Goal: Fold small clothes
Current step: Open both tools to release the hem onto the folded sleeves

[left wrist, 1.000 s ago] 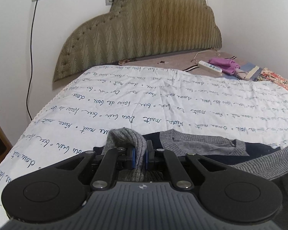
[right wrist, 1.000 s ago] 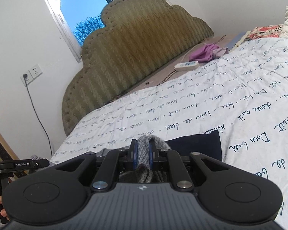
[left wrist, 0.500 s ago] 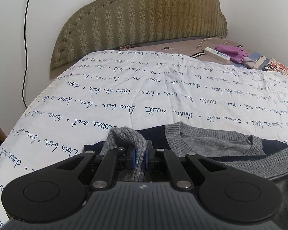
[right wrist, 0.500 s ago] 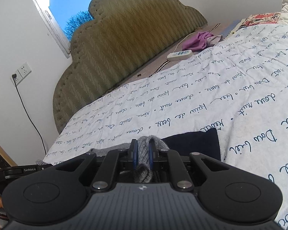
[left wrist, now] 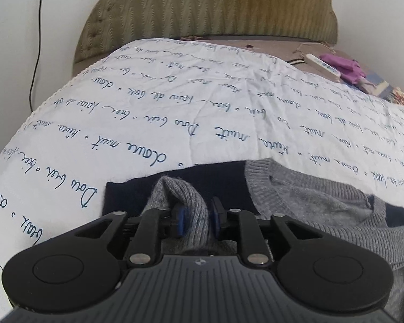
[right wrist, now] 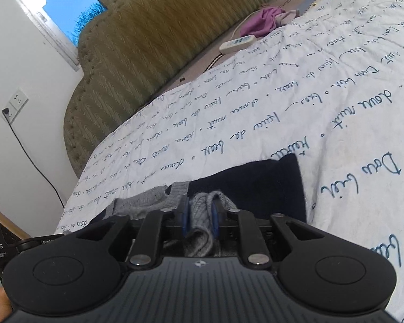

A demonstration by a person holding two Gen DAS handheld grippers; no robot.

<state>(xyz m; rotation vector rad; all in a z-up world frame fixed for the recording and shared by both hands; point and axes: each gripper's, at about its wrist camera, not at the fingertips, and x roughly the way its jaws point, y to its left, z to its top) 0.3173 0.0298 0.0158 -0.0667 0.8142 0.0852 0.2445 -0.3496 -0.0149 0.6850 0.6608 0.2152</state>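
Right now you have both tools clamped on grey ribbed knit: your left gripper pinches a bunched fold of the small navy-and-grey knitted sweater, and your right gripper pinches a similar grey bunch on that sweater's other side. Holding two matching points probably lets you carry one edge over the body in a single even fold. The sweater lies flat on the white quilted bedspread with blue script, its grey neckline facing the olive padded headboard. Ahead, open bedspread gives you plenty of room; the white remote control and purple cloth sit well apart, near the headboard.
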